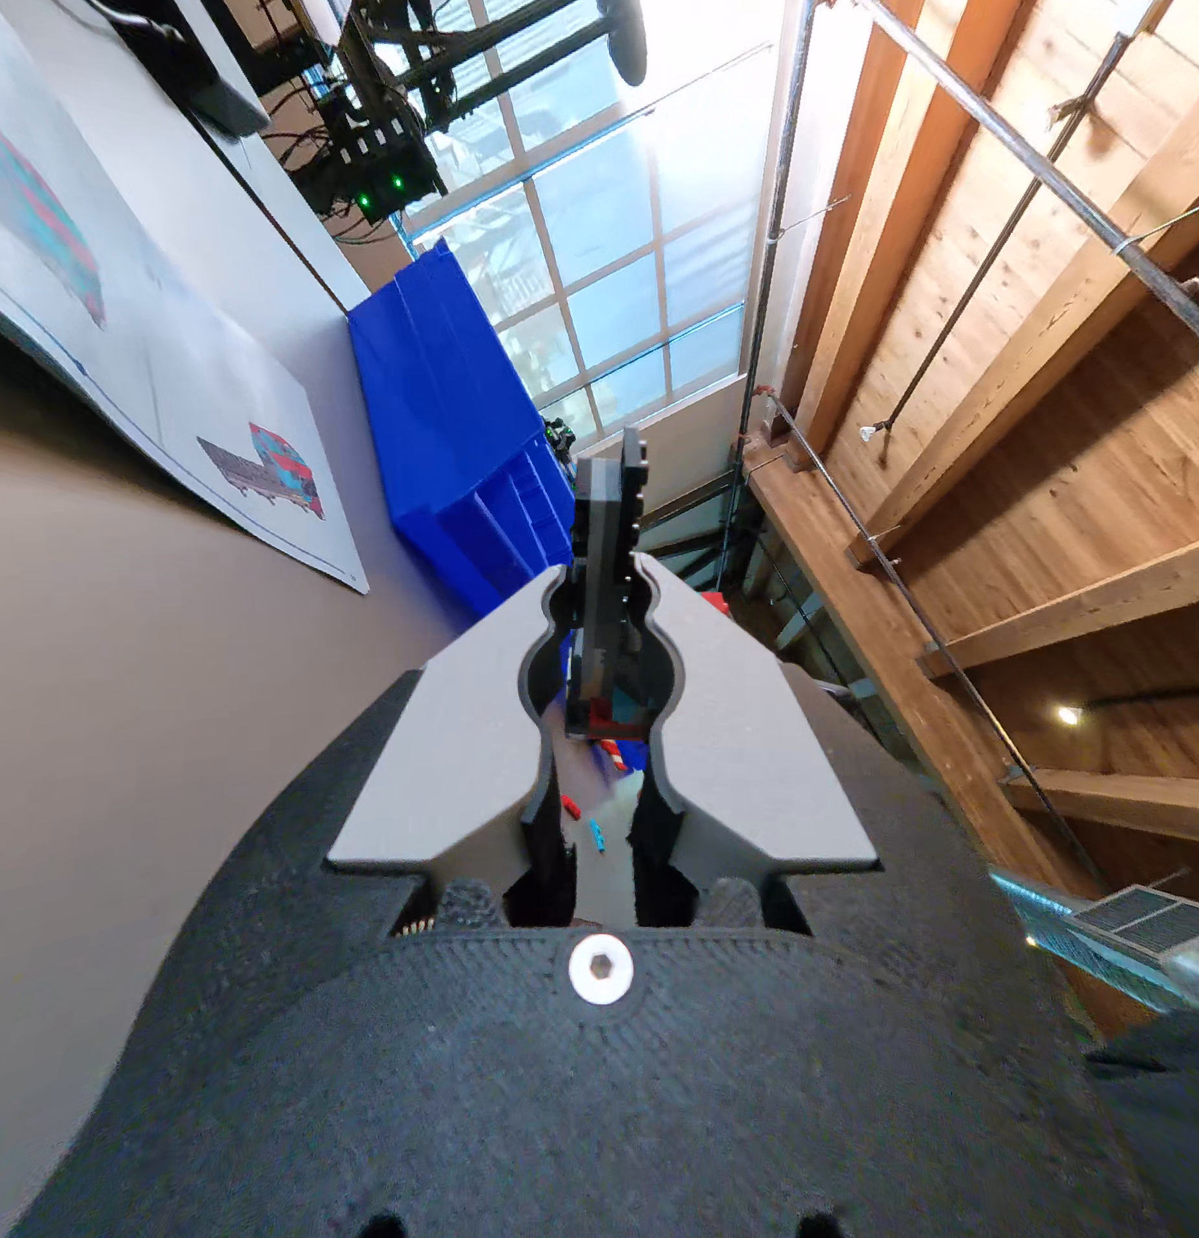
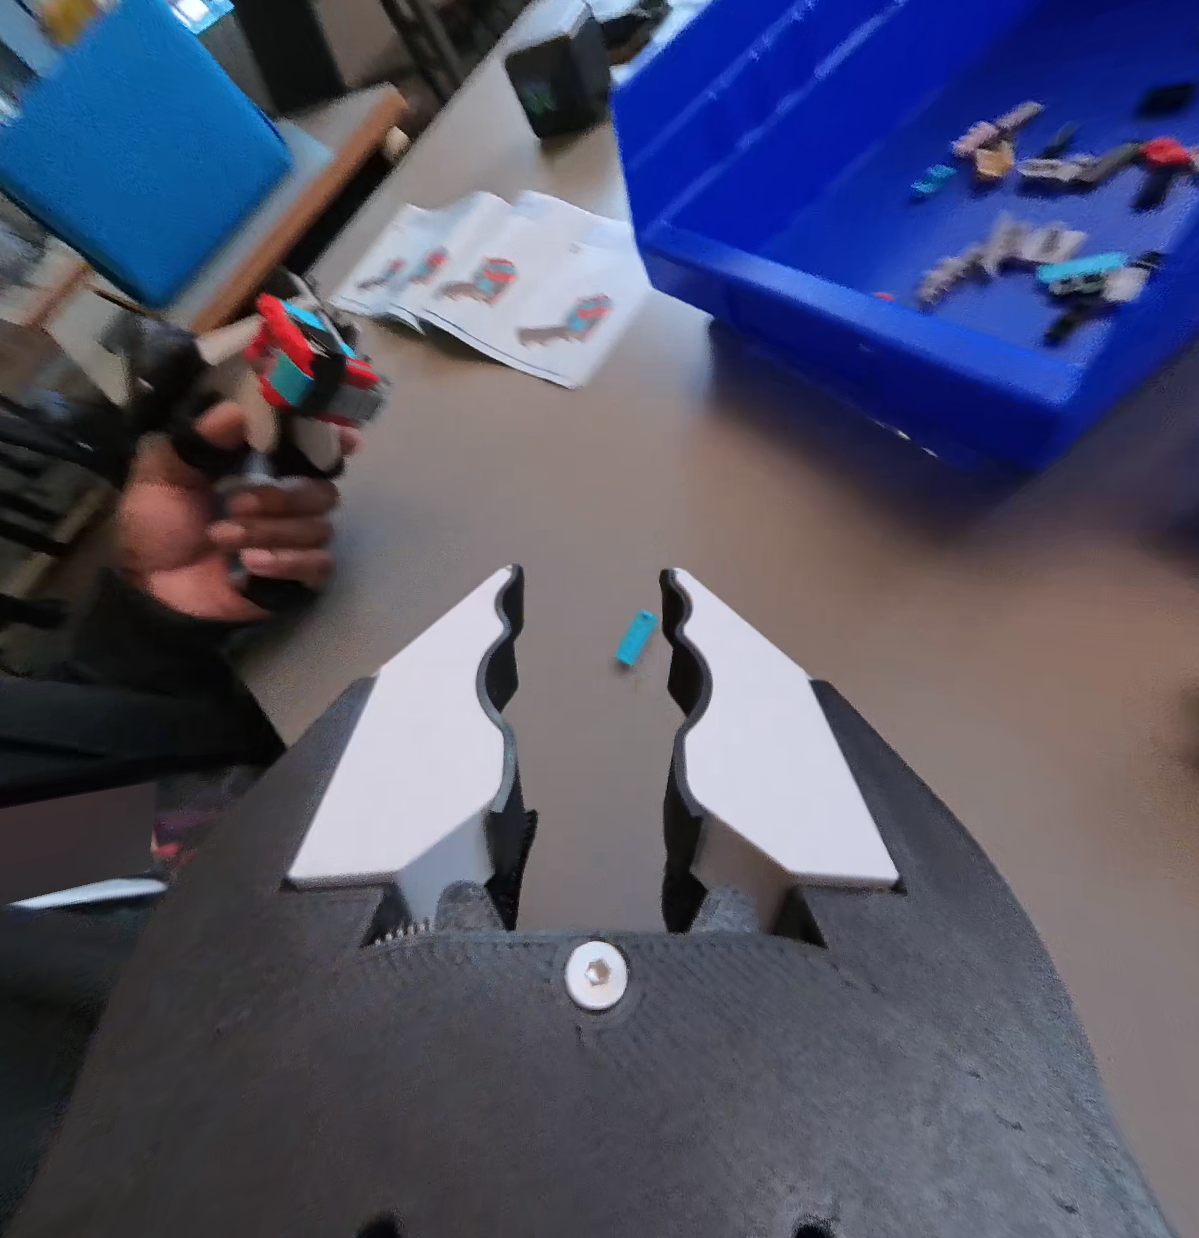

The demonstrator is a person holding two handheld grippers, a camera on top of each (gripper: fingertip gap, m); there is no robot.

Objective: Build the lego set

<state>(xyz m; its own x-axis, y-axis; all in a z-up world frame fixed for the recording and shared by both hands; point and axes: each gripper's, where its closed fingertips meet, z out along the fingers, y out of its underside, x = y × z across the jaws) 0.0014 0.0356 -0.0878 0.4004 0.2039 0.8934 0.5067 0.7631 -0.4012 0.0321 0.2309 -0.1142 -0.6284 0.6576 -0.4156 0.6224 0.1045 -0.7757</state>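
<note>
My left gripper (image 1: pixel 600 576) is shut on the partly built lego model (image 1: pixel 603 556), held edge-on and tilted up toward the ceiling; its dark grey plate sticks out past the fingertips. In the right wrist view the same model (image 2: pixel 315 365) shows red, teal and grey, held at the left by the other gripper in a person's hand (image 2: pixel 201 529). My right gripper (image 2: pixel 590 579) is open and empty, low over the table. A small teal lego piece (image 2: pixel 633 636) lies on the table between its fingertips, nearer the right finger.
A blue bin (image 2: pixel 851 335) with several loose lego pieces stands at the right; it also shows in the left wrist view (image 1: pixel 449 429). The instruction sheet (image 2: pixel 509 281) lies on the table beyond. A blue box (image 2: pixel 134 154) stands far left.
</note>
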